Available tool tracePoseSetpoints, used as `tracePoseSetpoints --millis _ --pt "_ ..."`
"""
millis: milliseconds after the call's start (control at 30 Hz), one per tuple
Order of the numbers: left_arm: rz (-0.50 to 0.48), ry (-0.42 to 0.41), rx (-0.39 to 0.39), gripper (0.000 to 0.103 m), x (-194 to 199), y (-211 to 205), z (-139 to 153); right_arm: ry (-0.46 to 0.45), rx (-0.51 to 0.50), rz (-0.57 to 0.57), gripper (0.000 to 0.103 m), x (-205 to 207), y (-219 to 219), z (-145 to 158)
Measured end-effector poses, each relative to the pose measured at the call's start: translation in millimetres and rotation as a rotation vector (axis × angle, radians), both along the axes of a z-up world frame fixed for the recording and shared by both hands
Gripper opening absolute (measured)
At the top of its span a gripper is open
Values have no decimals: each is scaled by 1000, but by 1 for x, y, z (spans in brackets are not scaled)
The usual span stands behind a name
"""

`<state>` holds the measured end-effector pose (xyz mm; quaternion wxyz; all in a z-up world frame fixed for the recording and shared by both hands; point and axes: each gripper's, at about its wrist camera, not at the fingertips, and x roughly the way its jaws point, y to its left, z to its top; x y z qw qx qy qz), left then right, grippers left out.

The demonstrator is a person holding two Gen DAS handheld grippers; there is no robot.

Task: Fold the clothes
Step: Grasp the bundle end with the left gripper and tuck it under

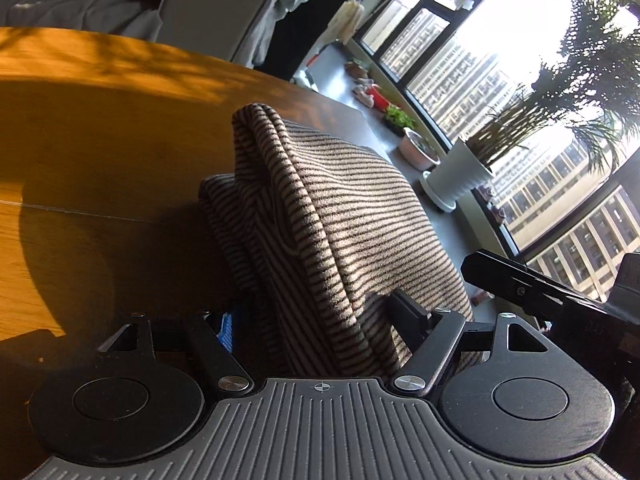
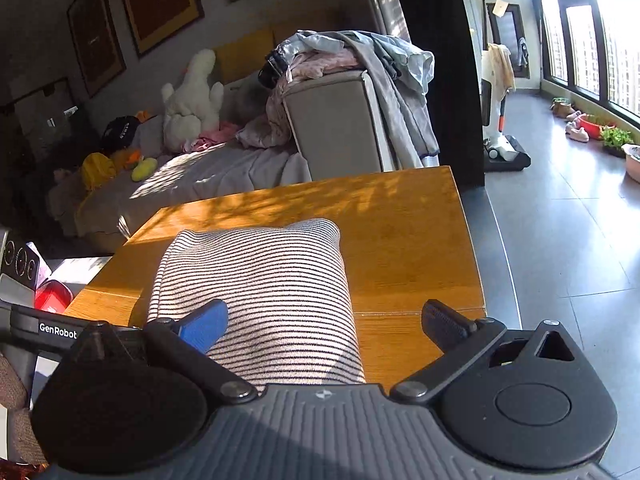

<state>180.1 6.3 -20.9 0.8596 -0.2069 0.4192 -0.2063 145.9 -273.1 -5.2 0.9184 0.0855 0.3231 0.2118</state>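
A folded brown-and-cream striped garment (image 2: 256, 284) lies on the wooden table (image 2: 404, 240). In the left wrist view the garment (image 1: 320, 224) bulges up between the fingers of my left gripper (image 1: 316, 316). The jaws stand apart around the thick fold, touching it on both sides. My right gripper (image 2: 324, 324) is open. Its blue-padded left finger (image 2: 204, 326) rests on the garment. Its right finger (image 2: 444, 324) hangs over bare table beside the cloth. Part of the right gripper (image 1: 532, 288) shows at the right of the left wrist view.
A grey sofa (image 2: 336, 124) piled with loose clothes stands beyond the table's far edge. A bed with a plush toy (image 2: 192, 100) lies at the back left. Potted plants (image 1: 460, 176) line the window. The table's right edge (image 2: 472, 248) drops to grey floor.
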Motion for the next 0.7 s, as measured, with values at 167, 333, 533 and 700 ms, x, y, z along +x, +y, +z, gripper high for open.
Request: tracePoseSetpoints --millis 167,333,533,700 --pt "1 3 -4 82 -1 1 -2 135 34 87 103 31 5 -26" --pt "-17 -8 -19 78 -2 3 -5 198 104 143 103 38 10 -36" --pt "-2 -17 -45 66 3 19 -3 193 100 152 88 42 33 -31" --pt "57 -55 11 63 13 52 7 192 111 186 87 67 75 -29"
